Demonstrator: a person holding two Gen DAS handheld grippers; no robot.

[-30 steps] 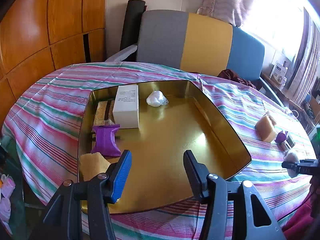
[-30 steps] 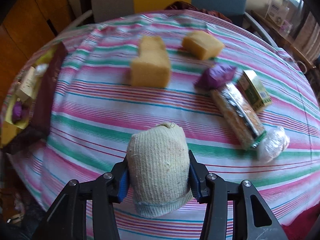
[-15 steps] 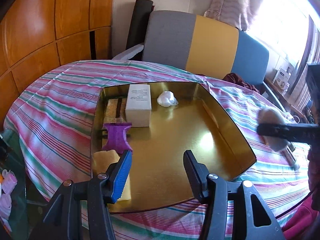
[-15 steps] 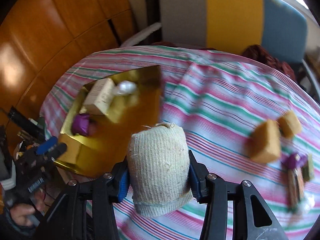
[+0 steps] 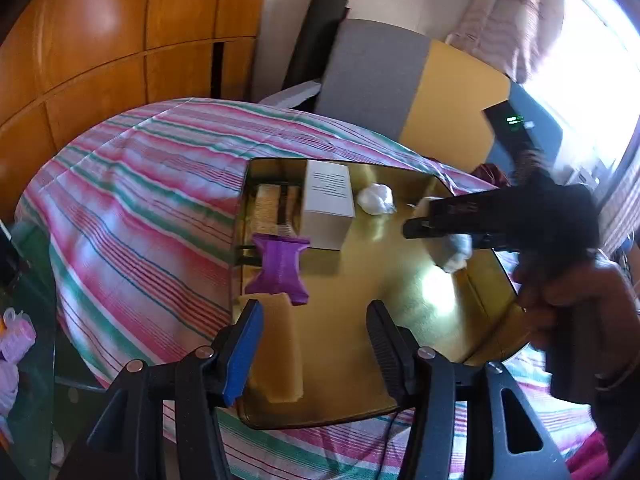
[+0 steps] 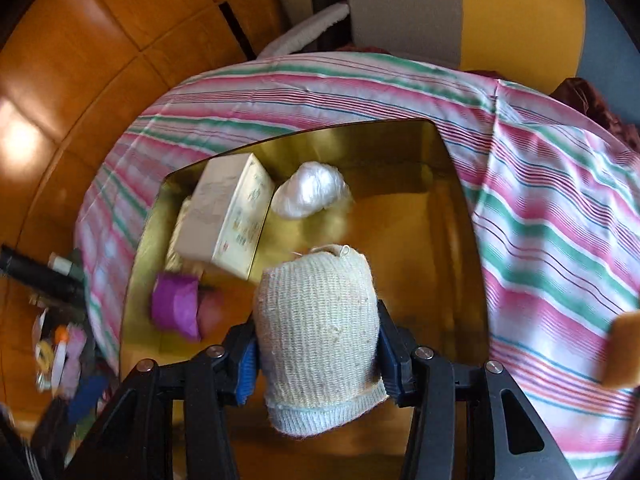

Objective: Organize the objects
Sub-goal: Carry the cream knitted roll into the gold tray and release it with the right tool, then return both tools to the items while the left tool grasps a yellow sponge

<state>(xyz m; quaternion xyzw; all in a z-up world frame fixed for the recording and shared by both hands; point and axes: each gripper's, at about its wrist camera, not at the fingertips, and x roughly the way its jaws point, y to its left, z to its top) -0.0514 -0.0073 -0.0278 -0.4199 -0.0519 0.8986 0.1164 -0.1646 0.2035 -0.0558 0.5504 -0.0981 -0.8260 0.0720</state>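
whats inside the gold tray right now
In the tray: a white box, a white wad, a purple packet, a yellow sponge. A tan item behind the box is partly hidden.

The gold tray [image 5: 472,280] has a bare middle and right side (its left edge is crowded): white box [image 5: 328,204], purple packet [image 5: 282,268], sponge [image 5: 280,344].

surface: striped tablecloth [image 5: 132,200] | on it: gold tray [image 5: 360,412], yellow sponge [image 6: 622,354]
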